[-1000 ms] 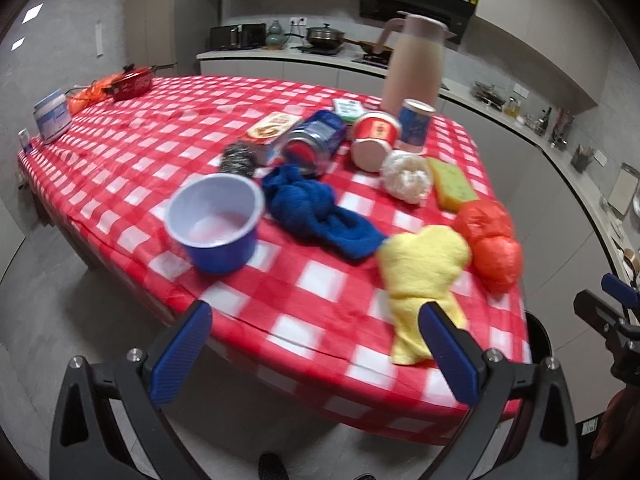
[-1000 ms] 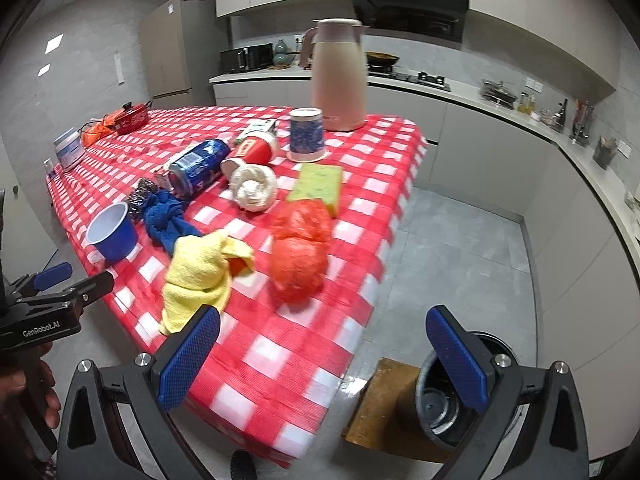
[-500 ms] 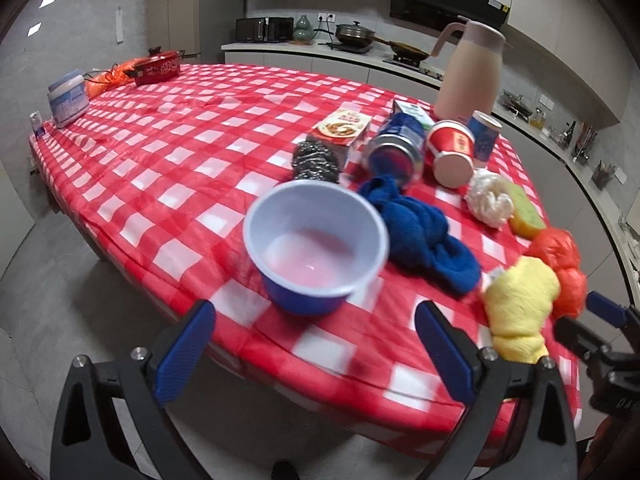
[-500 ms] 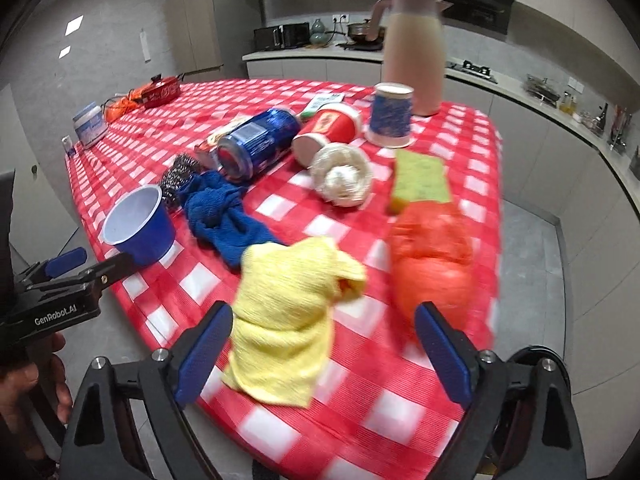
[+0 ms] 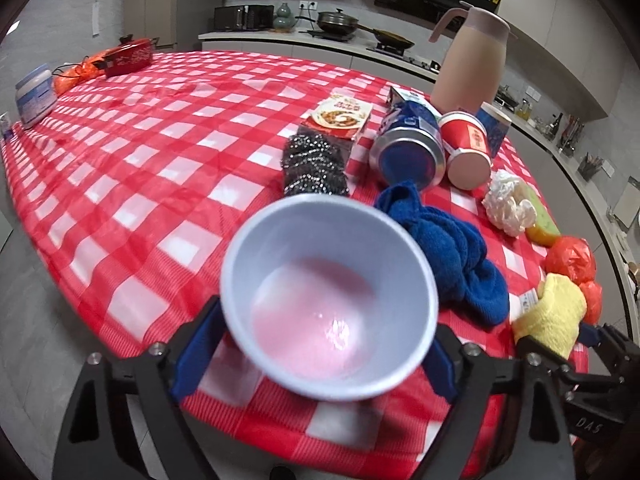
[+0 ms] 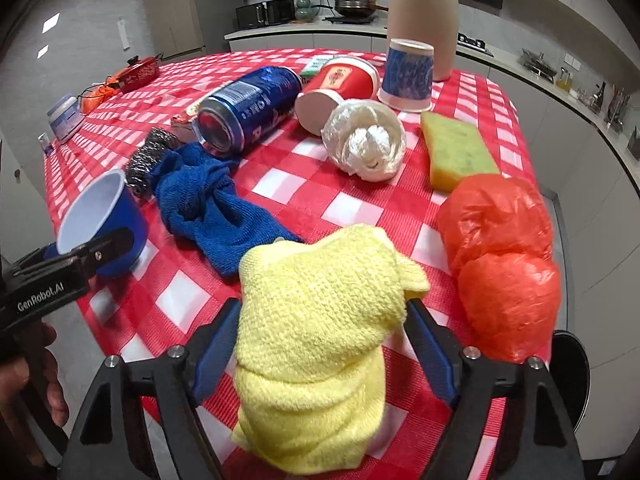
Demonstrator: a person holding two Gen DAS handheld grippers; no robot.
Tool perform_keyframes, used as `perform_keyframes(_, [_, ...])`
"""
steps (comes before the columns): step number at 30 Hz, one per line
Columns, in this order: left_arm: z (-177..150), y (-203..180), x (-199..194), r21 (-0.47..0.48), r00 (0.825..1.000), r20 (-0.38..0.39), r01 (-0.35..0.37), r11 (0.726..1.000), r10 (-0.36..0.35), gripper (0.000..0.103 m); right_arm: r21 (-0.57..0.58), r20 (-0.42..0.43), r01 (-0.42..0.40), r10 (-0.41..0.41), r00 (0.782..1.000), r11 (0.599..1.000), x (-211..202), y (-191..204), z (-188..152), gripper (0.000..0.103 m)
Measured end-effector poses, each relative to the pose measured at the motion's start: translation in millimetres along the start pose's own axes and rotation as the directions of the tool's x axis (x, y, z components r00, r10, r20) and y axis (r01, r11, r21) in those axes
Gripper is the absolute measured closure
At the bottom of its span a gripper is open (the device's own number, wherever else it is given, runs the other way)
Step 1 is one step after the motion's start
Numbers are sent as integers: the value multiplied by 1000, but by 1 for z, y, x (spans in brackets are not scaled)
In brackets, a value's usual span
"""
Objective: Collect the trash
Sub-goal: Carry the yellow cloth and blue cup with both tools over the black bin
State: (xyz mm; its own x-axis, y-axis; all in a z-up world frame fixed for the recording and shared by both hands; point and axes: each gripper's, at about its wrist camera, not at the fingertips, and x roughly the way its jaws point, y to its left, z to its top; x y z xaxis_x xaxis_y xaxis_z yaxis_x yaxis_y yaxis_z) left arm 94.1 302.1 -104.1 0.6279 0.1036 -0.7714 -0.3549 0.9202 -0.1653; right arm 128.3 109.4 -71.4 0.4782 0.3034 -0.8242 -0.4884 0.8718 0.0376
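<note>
My left gripper (image 5: 316,350) is open with its blue pads on either side of a blue bowl (image 5: 330,300) at the table's near edge; the bowl also shows in the right wrist view (image 6: 100,224). My right gripper (image 6: 322,348) is open around a yellow cloth (image 6: 320,320) that hangs over the edge. Behind lie a blue cloth (image 6: 212,204), a steel scourer (image 5: 314,166), a blue can (image 6: 248,106) on its side, a tipped red paper cup (image 6: 340,88), a white plastic wad (image 6: 364,140), an orange plastic bag (image 6: 504,256) and a yellow-green sponge (image 6: 456,150).
The red checked tablecloth (image 5: 160,140) covers the table. A blue paper cup (image 6: 408,70) and a beige jug (image 5: 468,64) stand at the back; a food carton (image 5: 340,118) lies by the scourer. A dark bin (image 6: 570,376) stands on the floor at right.
Both grippers moved forward to the table edge. The left now straddles the blue bowl, the right straddles the yellow cloth. Both stay open.
</note>
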Motion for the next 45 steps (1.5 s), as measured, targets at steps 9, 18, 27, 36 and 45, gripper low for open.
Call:
perform_keyframes(9, [2,-5,5,61,1000,9,12,998,-13,27,10,25,30,-30,999,1000,1,5,-2,47])
perform_keyframes(18, [4,-5,-13,71,999,40,27,997,-30,28,40,50,30,-32,998,999,-11,4,-1,51])
perform_keyframes(27, [-6,-33,-38,130,997,52,54,990,-61,28,75,116,45,-54,992,996,-50,-10,-4,51])
perform_keyframes(36, [-22,-99,-57,217,988,50,132,967,-146,28,155,143,93,-115,983,984,-93,-59,-36,51])
perform_keyframes(45, [-51,-197,-71,328,965,5,244,912,-260,28,268,127,182,-222,967,946,-140,-151,-86,51])
